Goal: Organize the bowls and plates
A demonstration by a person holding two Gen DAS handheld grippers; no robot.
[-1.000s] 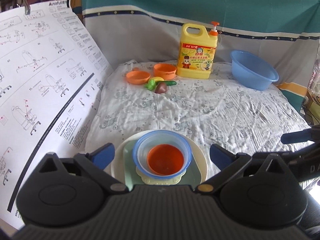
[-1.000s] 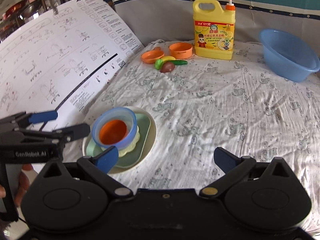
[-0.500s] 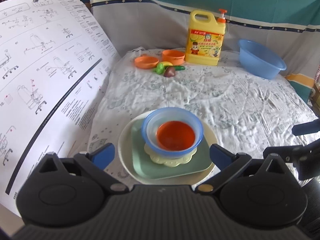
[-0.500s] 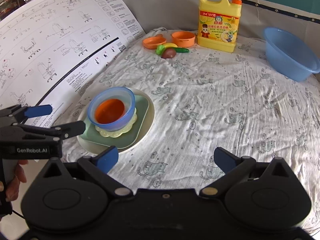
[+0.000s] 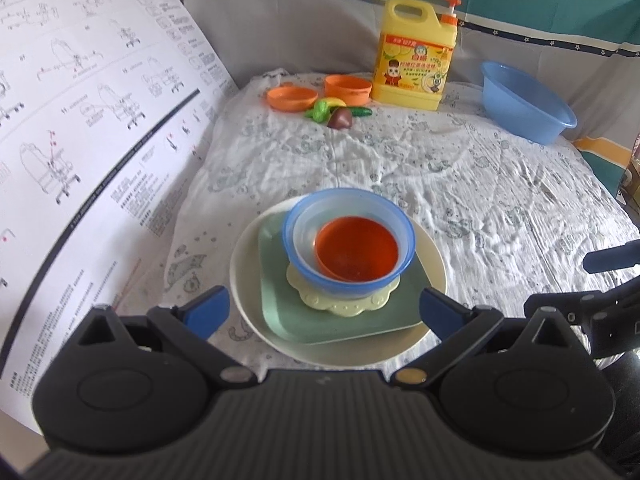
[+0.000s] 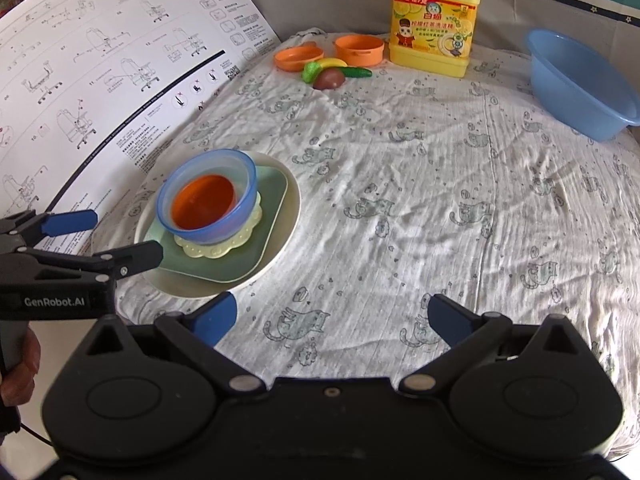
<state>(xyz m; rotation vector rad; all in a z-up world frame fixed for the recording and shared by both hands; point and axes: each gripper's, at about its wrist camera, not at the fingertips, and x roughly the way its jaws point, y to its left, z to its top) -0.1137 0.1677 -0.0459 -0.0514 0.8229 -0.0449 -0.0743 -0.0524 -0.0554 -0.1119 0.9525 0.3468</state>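
A stack sits near the table's front left: a cream round plate (image 5: pixel 248 312) (image 6: pixel 288 216), a green square plate (image 5: pixel 280 300) (image 6: pixel 276 188), a pale yellow scalloped dish (image 5: pixel 348 306) (image 6: pixel 240 236), a blue bowl (image 5: pixel 304 216) (image 6: pixel 244 172) and an orange bowl (image 5: pixel 356 254) (image 6: pixel 202 202) nested inside it. My left gripper (image 5: pixel 322 310) (image 6: pixel 106 236) is open just in front of the stack, holding nothing. My right gripper (image 6: pixel 332 318) is open over bare cloth to the right of the stack, also holding nothing.
At the back stand a yellow detergent jug (image 5: pixel 416 52) (image 6: pixel 434 16), an orange bowl (image 5: pixel 347 89), an orange dish (image 5: pixel 291 98), toy vegetables (image 5: pixel 336 114) and a blue basin (image 5: pixel 524 102) (image 6: pixel 576 80). A large printed instruction sheet (image 5: pixel 80 120) leans along the left side.
Both grippers have pulled back and risen from the stack, so it shows fuller in view. Both stay open. The stack has not moved.
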